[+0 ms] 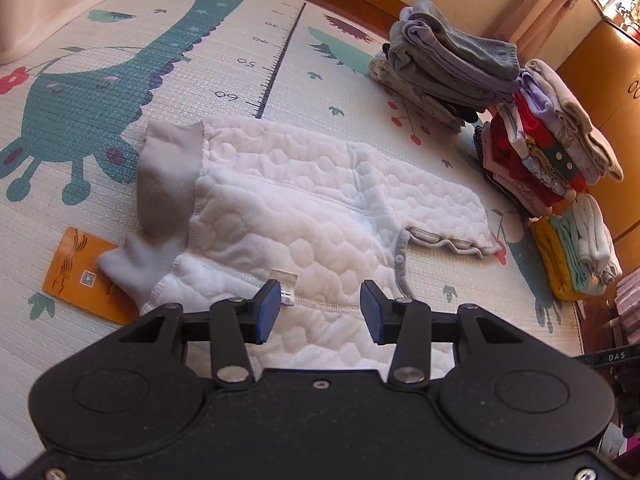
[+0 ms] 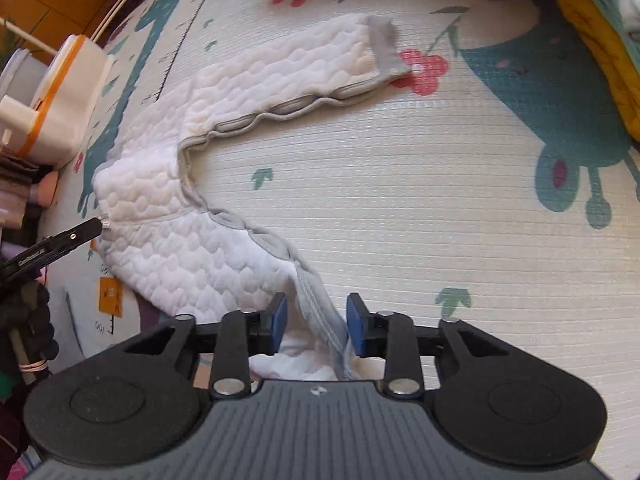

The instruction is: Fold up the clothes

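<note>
Garment: white quilted baby trousers (image 1: 304,216) with grey trim, lying inside out on the play mat (image 1: 224,64), partly spread and still unfolded.
Waistband: a wide grey band (image 1: 168,168) at the far-left end in the left wrist view, rumpled and partly turned up.
Legs: one leg reaches toward the piles of folded clothes and ends in a grey cuff (image 2: 386,46); the other runs back under the right gripper.
Left gripper: the left gripper (image 1: 320,308) hovers over the near edge of the trousers, blue pads set wide apart with nothing between them.
Label: a small white tag (image 1: 288,284) sewn on the trousers sits just beside the left pad (image 1: 266,310).
Right gripper: the right gripper (image 2: 316,322) has its pads spread moderately, straddling the grey-trimmed edge of the near leg; cloth lies in the gap, but the pads do not press on it.
Other view of left gripper: in the right wrist view its black tip appears at the left edge, at the tag side of the trousers.
Folded clothes: three stacks (image 1: 548,148) stand along the far-right side of the mat, well apart from the trousers.
Card: an orange card (image 1: 84,268) lies on the mat, its corner tucked under the waistband end.
Box: a white box with an orange rim (image 2: 68,100) stands at the mat's edge.
</note>
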Motion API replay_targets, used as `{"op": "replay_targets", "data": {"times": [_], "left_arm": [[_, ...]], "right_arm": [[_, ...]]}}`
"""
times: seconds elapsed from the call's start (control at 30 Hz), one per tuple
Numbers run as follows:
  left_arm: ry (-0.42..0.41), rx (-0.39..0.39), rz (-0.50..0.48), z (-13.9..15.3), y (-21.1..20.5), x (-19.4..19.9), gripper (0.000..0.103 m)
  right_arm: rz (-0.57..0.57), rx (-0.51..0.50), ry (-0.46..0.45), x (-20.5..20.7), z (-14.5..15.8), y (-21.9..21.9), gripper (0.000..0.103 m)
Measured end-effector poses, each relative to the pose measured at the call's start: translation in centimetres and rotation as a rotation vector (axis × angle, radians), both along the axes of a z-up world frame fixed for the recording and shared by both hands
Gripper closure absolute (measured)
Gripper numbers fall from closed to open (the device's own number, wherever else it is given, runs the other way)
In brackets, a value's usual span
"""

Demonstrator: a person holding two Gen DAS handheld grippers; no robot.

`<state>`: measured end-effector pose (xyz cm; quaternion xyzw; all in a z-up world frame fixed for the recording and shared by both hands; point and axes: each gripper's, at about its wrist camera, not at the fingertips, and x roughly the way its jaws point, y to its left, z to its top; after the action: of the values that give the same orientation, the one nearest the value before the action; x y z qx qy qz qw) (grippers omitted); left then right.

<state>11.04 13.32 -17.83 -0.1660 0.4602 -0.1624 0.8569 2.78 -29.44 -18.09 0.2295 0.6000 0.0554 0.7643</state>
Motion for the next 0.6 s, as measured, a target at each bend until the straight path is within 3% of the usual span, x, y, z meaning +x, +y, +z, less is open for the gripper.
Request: {"op": "replay_targets", "data": {"times": [0.03,0.1,0.27,0.37,0.5,0.57,0.6], "left_arm": [[-0.003,-0.013,0.047,0.0,0.9,0.0,0.061],[-0.008,-0.041,0.151,-0.1,2.8,-0.1,0.061],[0.094,0.014,0.41,-1.9,6.7,-0.1,0.061],[0.147,-0.025,0.473,-3.7,8.0,-0.6,0.061],[0.16,-0.052,0.486,-4.7,7.7,-0.9,0.061],[0.157,-0.074,0.502,-5.1,7.5,-1.0,0.061],[0.153,-0.088,0.517,-5.2,7.4,-1.0,0.061]], "right_arm": [[-0.025,-0.016,0.006,-0.5,-0.6,-0.3,0.043],[-0.056,-0.045,0.016,-1.4,-1.6,-0.5,0.042],[-0.139,-0.064,0.016,-3.2,-3.5,-0.6,0.039],[-0.17,-0.083,0.004,-3.7,-4.1,-0.2,0.039],[-0.176,-0.103,-0.035,-4.0,-4.2,0.4,0.038],[-0.164,-0.105,-0.055,-3.8,-4.1,0.7,0.059],[-0.159,-0.094,-0.059,-3.6,-4.1,0.9,0.08]]}}
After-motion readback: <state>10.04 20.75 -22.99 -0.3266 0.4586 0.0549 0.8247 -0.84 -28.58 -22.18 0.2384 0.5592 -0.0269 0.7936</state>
